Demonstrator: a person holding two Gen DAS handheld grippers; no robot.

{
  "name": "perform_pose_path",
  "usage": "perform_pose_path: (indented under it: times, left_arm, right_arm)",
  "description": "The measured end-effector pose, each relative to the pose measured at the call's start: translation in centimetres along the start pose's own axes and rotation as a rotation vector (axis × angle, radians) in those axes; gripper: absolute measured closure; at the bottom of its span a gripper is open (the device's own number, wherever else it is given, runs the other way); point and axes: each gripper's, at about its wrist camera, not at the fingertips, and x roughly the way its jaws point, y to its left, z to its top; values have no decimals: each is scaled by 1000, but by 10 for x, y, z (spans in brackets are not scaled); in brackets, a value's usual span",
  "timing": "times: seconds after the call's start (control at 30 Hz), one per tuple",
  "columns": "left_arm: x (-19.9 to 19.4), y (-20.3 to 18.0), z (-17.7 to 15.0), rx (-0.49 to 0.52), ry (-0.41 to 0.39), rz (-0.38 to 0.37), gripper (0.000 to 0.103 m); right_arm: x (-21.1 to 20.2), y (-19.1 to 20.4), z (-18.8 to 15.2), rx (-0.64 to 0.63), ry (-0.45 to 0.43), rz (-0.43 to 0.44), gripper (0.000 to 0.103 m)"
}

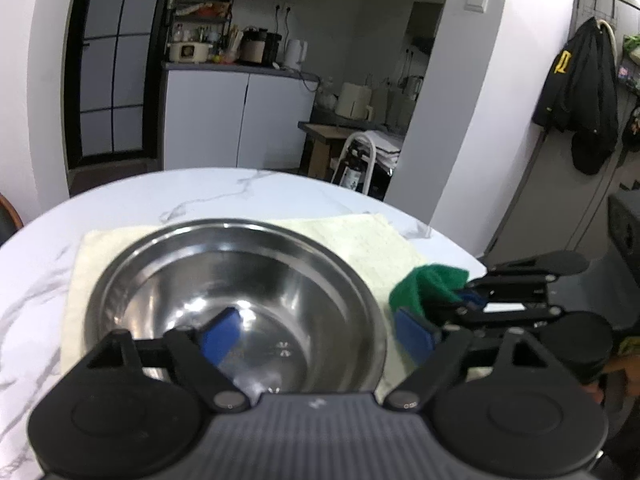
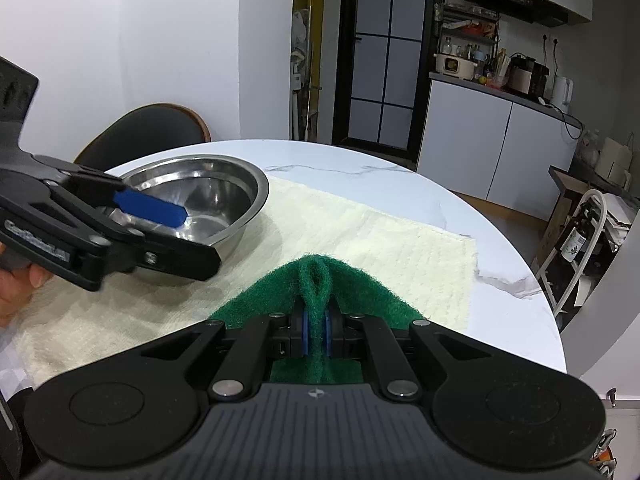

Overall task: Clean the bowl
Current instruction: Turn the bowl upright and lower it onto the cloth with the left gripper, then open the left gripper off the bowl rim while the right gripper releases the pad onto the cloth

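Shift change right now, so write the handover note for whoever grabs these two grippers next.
Left gripper: open, one finger inside the steel bowl, the other outside its right rim.
Right gripper: shut on the green scouring pad, held beside the bowl, not touching it.
The bowl sits on the cream cloth on the marble table.
Done: pad picked up.
Left: steady the bowl, scrub inside. Whether any scrubbing has happened cannot be told.

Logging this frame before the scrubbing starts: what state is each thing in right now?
Bowl: upright on the towel, looks empty.
Scouring pad: green, folded, pinched off the table.
Towel: spread flat on the marble table.
Left tool: open, straddling the bowl's near wall, one finger inside, one outside.
Right tool: shut on the scouring pad, beside the bowl.
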Motion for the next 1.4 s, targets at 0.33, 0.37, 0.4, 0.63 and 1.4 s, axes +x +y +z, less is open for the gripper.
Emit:
perform_pose_path:
  times: [0.33, 0.37, 0.4, 0.63, 1.4]
  left_arm:
    - [-11, 2, 7, -38, -36, 12, 6]
    - [-12, 2, 8, -43, -41, 18, 4]
    - [-14, 2, 8, -43, -48, 30, 3]
    - [-30, -4, 8, -39, -98, 88, 1]
    - [-102, 2, -35, -214, -194, 269, 0]
  right_arm:
    - [6, 7, 2, -11, 24, 1, 92]
    - [6, 8, 2, -12, 25, 1, 92]
    - [6, 7, 2, -12, 26, 1, 91]
    - [-4, 6, 1, -19, 8, -26, 64]
    - [-74, 13, -11, 45, -107, -70, 8]
